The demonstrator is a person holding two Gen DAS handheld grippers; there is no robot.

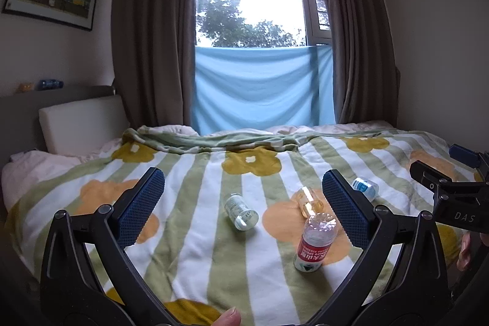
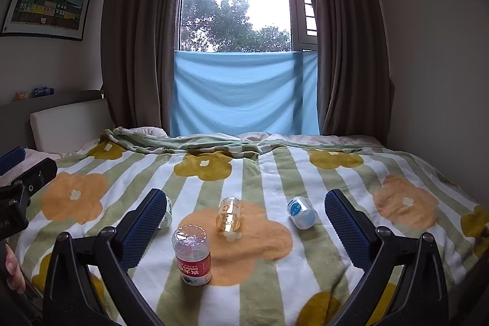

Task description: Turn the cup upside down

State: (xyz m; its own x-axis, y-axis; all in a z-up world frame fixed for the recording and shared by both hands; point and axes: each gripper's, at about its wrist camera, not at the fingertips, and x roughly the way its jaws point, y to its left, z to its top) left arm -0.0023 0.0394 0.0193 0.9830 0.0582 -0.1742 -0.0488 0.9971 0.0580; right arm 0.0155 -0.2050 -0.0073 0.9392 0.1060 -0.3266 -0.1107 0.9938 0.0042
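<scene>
Several cut bottle cups lie on a flowered striped blanket point(image 1: 195, 249). A red-labelled clear cup point(image 1: 314, 243) stands upside down, base up; it also shows in the right wrist view point(image 2: 192, 255). An amber cup point(image 1: 309, 201) point(image 2: 229, 214), a green-labelled cup point(image 1: 241, 212) point(image 2: 165, 213) and a blue-labelled cup point(image 1: 365, 188) point(image 2: 301, 212) lie on their sides. My left gripper point(image 1: 243, 205) is open and empty above the blanket. My right gripper point(image 2: 244, 217) is open and empty, with the amber cup ahead between its fingers.
The bed runs to a window with brown curtains point(image 2: 137, 35) and a blue cloth point(image 2: 244, 90). A white headboard cushion point(image 1: 82, 124) is at the left. The right gripper's body point(image 1: 455, 197) is close at the right in the left wrist view.
</scene>
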